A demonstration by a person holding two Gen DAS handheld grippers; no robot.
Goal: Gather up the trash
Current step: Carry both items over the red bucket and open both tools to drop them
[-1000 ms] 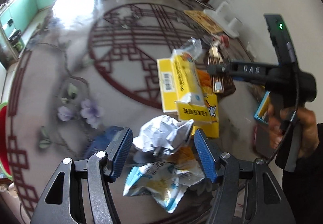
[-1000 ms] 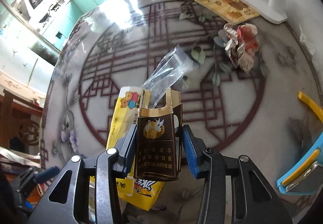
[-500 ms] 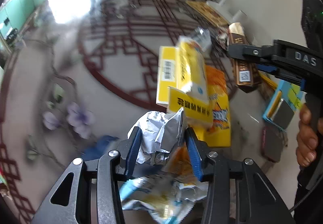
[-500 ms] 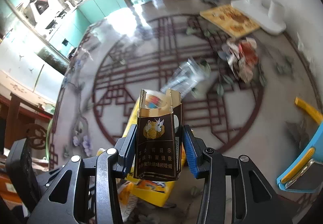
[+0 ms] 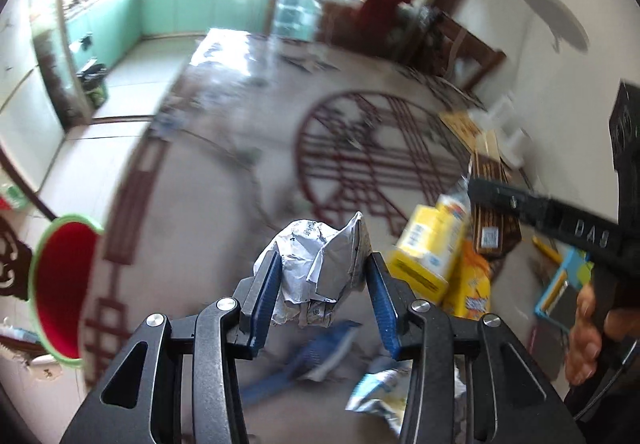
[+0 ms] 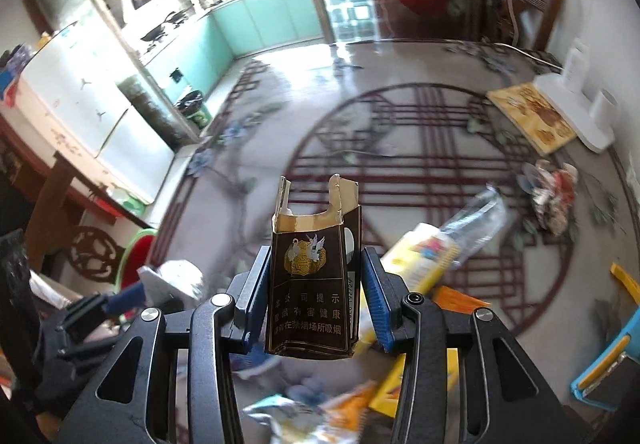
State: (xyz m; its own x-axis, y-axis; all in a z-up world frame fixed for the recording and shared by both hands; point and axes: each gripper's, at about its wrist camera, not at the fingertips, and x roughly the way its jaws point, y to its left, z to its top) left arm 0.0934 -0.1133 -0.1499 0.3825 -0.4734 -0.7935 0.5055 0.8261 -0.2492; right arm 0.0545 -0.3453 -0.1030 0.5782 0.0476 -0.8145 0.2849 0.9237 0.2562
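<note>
Both tools were loaded. The left gripper was clamped on a crumpled silver-white wrapper, its blue pads pressing the wad from either side and holding it clear of the table. The right gripper was closed on a torn dark-brown cigarette pack, held upright between its pads, open end up.

Collected so far, as far as the views showed: these two pieces only, both lifted off the patterned tabletop and neither yet dropped anywhere. A red bin with a green rim stood off the table's edge to the left (the likely destination, though nothing confirmed it), with no trash visible inside from this angle.

Left on the table: a yellow box with an orange packet against it, a clear plastic wrapper, a blue-and-white snack bag just below the left gripper, a blue scrap, and a crumpled red-and-silver wrapper farther out near the wall. A blue case sat at the table's right edge; whether it counted as trash could not be told.

Judged progress: early, with most of the litter uncollected.
</note>
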